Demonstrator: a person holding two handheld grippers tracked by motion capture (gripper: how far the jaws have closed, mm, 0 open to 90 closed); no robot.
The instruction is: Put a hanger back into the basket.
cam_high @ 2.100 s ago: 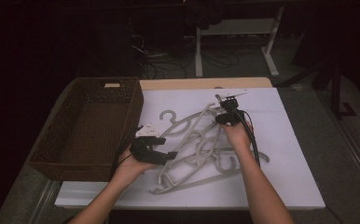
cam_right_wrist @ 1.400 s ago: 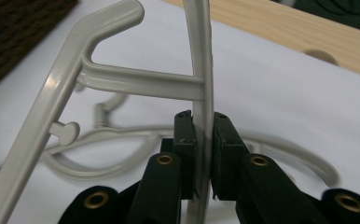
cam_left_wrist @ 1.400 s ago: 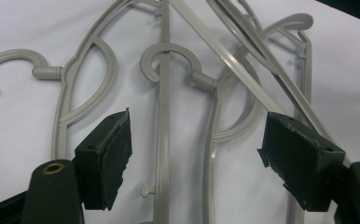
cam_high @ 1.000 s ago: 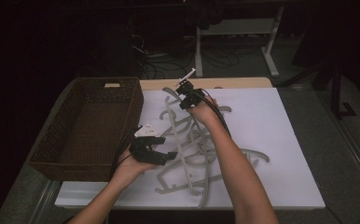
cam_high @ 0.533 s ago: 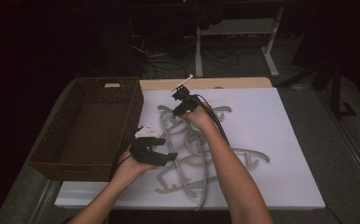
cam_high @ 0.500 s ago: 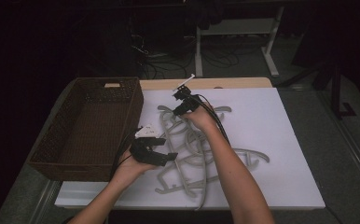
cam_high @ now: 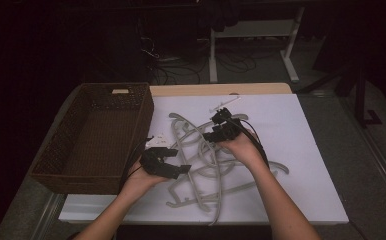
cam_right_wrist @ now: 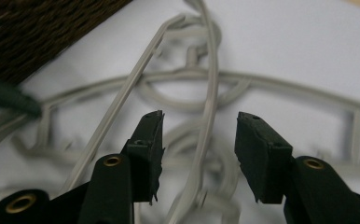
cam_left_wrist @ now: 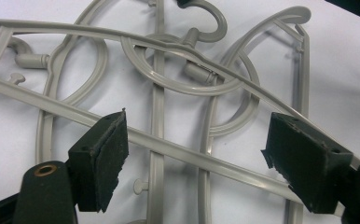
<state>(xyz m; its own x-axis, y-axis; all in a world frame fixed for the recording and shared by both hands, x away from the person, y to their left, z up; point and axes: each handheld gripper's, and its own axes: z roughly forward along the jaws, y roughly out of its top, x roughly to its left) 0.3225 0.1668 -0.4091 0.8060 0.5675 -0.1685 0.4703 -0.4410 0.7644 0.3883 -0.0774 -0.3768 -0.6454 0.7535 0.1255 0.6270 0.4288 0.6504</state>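
A tangled pile of grey plastic hangers (cam_high: 216, 165) lies on the white sheet (cam_high: 306, 165). My left gripper (cam_high: 177, 160) rests at the pile's left edge, low over it. In the left gripper view its jaws stand wide apart (cam_left_wrist: 197, 154) over a straight hanger bar (cam_left_wrist: 178, 149), and the pads are clear of it. My right gripper (cam_high: 212, 127) hovers over the pile's far side, pointing left. Its jaws (cam_right_wrist: 199, 154) have just been opening. A thin hanger arm (cam_right_wrist: 206, 116) runs between them without touching either pad.
A dark wicker basket (cam_high: 143, 115) stands at the left, its right wall close to the hangers and the left gripper. A small white stick (cam_high: 226, 103) lies near the sheet's far edge. Bare white sheet stretches to the right.
The right gripper, which held a hanger raised toward the basket, has let it go. It has drawn back to the right and nearer the person. The left gripper stayed put.
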